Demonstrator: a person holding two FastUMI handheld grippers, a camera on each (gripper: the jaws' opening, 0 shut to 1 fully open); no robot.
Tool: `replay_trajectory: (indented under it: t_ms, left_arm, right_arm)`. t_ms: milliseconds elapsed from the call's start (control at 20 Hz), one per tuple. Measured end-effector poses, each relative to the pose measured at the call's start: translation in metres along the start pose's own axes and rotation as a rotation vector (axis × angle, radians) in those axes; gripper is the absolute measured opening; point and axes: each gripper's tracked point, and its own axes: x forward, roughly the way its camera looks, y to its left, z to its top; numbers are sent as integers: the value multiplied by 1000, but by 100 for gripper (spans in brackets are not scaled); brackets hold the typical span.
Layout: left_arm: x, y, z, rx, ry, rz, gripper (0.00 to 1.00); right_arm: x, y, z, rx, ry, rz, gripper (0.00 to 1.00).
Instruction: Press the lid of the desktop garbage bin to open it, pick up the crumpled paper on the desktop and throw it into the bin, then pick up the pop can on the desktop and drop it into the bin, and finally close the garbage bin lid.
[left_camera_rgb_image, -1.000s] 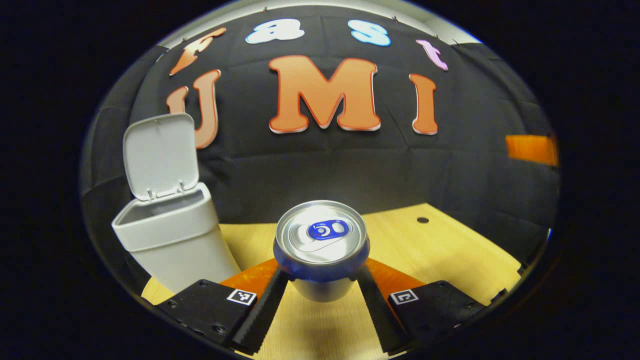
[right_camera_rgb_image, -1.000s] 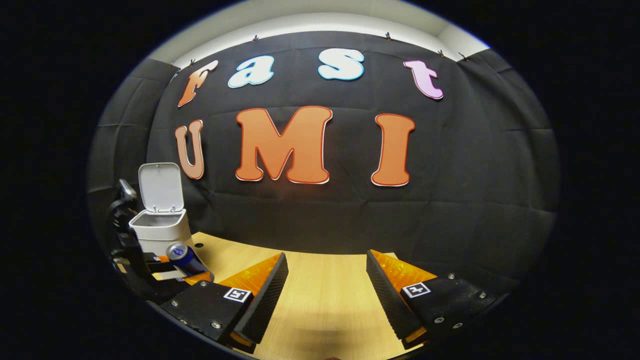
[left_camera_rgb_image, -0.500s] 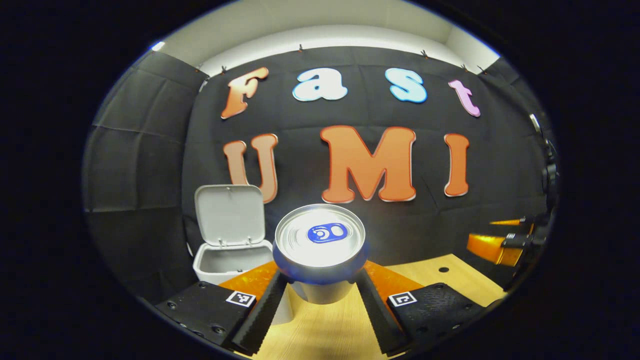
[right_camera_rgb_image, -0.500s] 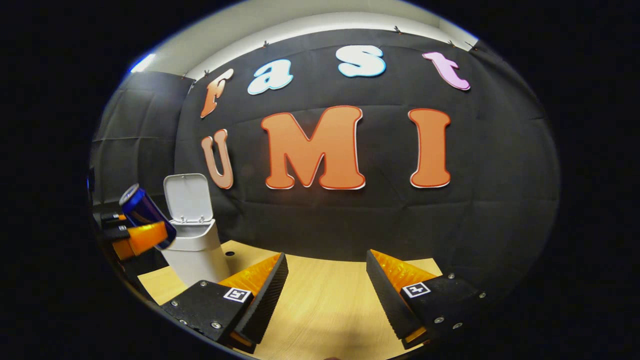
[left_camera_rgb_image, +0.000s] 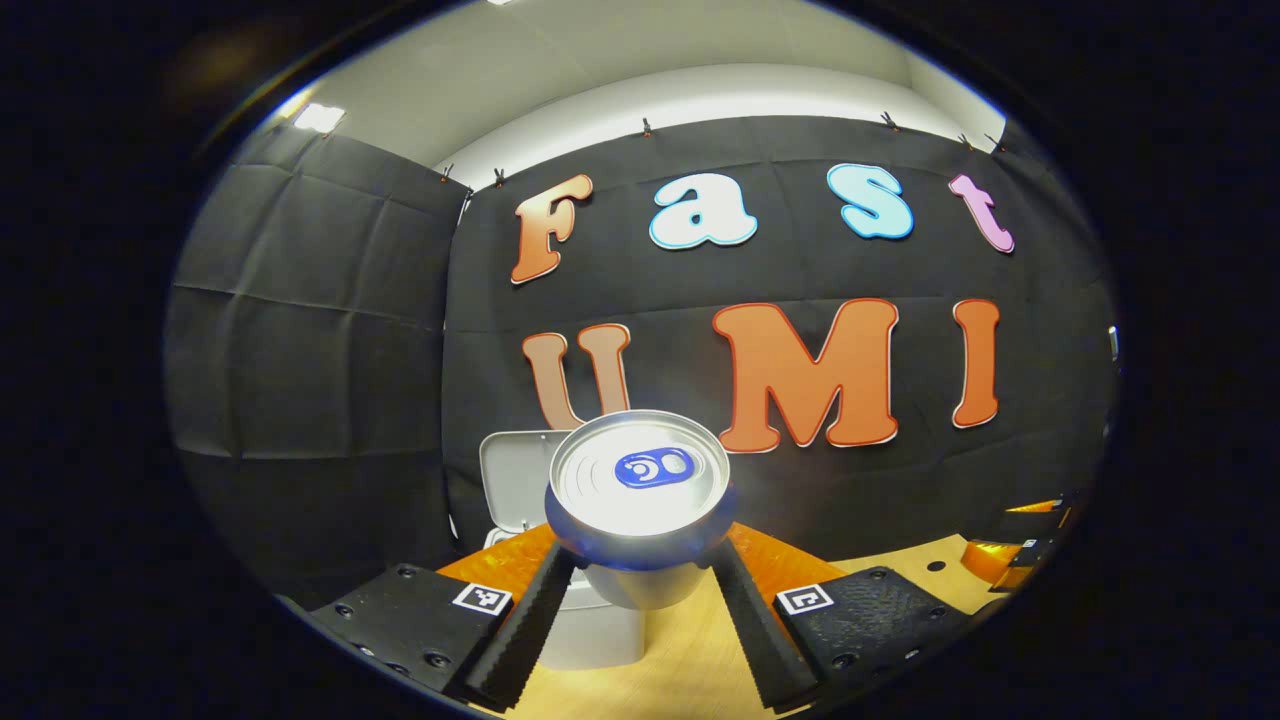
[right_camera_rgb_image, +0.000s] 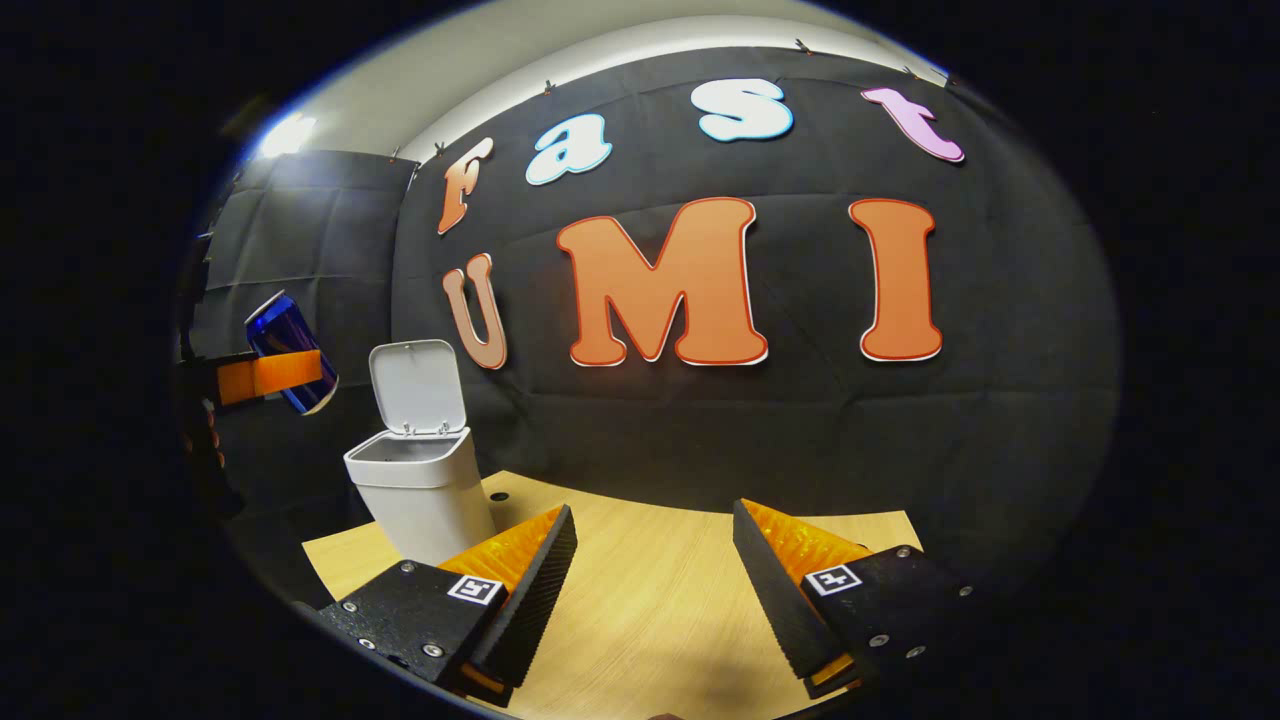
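Left gripper (left_camera_rgb_image: 640, 585): we hold the pop can (left_camera_rgb_image: 640, 500) clamped between both fingers, lifted for dropping; open garbage bin (left_camera_rgb_image: 590, 625) lies beyond and below them. Right gripper (right_camera_rgb_image: 650, 590): fingers wide, empty, idle over the desktop (right_camera_rgb_image: 650, 600).

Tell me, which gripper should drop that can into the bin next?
Left. The left gripper already holds the pop can, raised beside the open bin with its lid up. The right gripper hangs open over the table, holding nothing.
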Motion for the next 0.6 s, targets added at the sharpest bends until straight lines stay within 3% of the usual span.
replay_trajectory:
  t_ms: [100, 600]
  left_arm:
    - [22, 12, -3, 9, 4, 18, 84]
    - [136, 63, -28, 25, 43, 20, 81]
  right_arm:
    - [-3, -10, -1, 18, 4, -32, 94]
    - [-4, -44, -4, 25, 15, -207, 94]
